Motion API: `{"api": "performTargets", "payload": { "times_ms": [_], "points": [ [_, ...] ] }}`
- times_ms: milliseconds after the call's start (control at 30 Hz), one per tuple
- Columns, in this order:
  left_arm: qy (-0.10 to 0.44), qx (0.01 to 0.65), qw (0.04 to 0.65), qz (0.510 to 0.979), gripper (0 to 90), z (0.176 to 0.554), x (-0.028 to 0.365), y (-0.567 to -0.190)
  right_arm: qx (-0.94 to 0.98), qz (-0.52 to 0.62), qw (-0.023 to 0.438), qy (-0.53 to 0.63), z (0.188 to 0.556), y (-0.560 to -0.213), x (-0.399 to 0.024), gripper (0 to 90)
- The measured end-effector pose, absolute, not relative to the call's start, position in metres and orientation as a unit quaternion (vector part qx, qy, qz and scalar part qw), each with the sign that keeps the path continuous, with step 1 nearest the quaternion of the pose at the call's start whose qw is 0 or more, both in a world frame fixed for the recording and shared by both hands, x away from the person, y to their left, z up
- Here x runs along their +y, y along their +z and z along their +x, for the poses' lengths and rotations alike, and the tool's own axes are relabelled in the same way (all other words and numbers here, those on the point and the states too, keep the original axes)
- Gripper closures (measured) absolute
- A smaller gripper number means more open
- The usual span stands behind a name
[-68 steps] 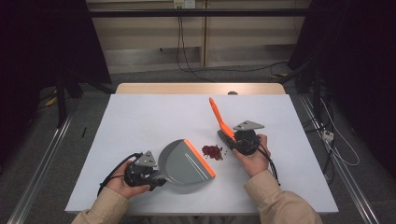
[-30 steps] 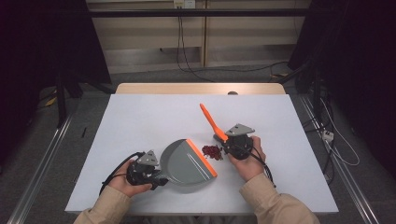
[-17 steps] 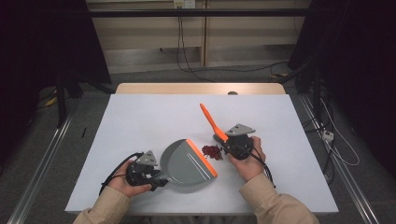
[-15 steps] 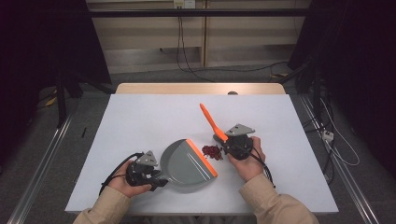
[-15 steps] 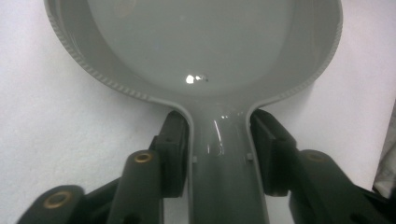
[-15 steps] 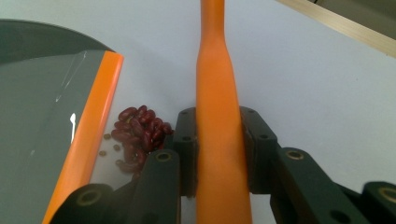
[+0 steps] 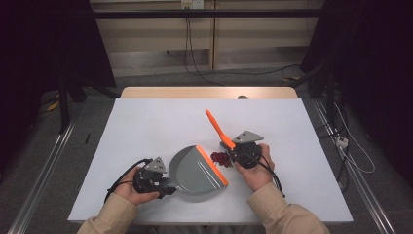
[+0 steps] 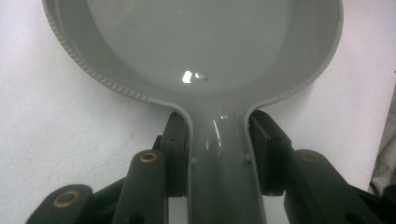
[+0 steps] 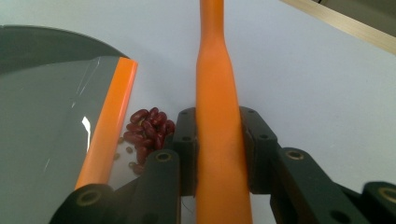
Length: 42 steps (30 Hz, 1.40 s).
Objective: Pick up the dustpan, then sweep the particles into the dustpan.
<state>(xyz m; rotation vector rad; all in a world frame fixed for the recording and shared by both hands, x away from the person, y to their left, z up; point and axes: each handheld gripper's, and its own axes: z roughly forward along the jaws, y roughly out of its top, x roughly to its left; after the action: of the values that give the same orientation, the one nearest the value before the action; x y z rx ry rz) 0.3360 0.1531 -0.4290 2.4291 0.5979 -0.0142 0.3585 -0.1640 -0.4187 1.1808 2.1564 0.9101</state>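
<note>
A grey dustpan (image 7: 197,171) with an orange lip (image 7: 212,164) lies on the white table. My left gripper (image 7: 163,187) is shut on the dustpan's handle (image 8: 219,158), its pads pressing both sides. My right gripper (image 7: 233,150) is shut on an orange brush handle (image 7: 217,128) (image 9: 218,116), which slants up and away. A small heap of dark red beans (image 7: 220,158) (image 9: 147,128) sits on the table just in front of the orange lip (image 9: 108,121), between the pan and the right gripper. The brush's bristles are hidden below the gripper.
The white table top (image 7: 146,122) stretches to a wooden edge (image 7: 209,92) at the far side. Cables trail from both grippers toward the near edge. Dark floor and metal rails flank the table.
The right gripper and brush moved left toward the dustpan, pushing the beans up to its orange lip. Over the last second nothing has visibly moved.
</note>
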Motion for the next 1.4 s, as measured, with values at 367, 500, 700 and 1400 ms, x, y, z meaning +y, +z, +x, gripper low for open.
{"api": "performTargets", "payload": {
  "times_ms": [367,500,700,1400],
  "points": [
    [-0.012,0.226,0.314,0.922,62.7,0.339,0.151,-0.429,0.792,0.44,0.252,0.34,0.358,-0.419,-0.16,71.5],
    [-0.014,0.231,0.315,0.92,62.6,0.339,0.151,-0.429,0.792,0.439,0.248,0.345,0.357,-0.419,-0.157,71.5],
    [-0.014,0.226,0.314,0.922,62.6,0.34,0.151,-0.429,0.788,0.443,0.236,0.357,0.355,-0.419,-0.151,71.4],
    [-0.018,0.235,0.317,0.918,62.6,0.34,0.15,-0.43,0.778,0.448,0.212,0.387,0.348,-0.42,-0.125,71.3]
  ]
}}
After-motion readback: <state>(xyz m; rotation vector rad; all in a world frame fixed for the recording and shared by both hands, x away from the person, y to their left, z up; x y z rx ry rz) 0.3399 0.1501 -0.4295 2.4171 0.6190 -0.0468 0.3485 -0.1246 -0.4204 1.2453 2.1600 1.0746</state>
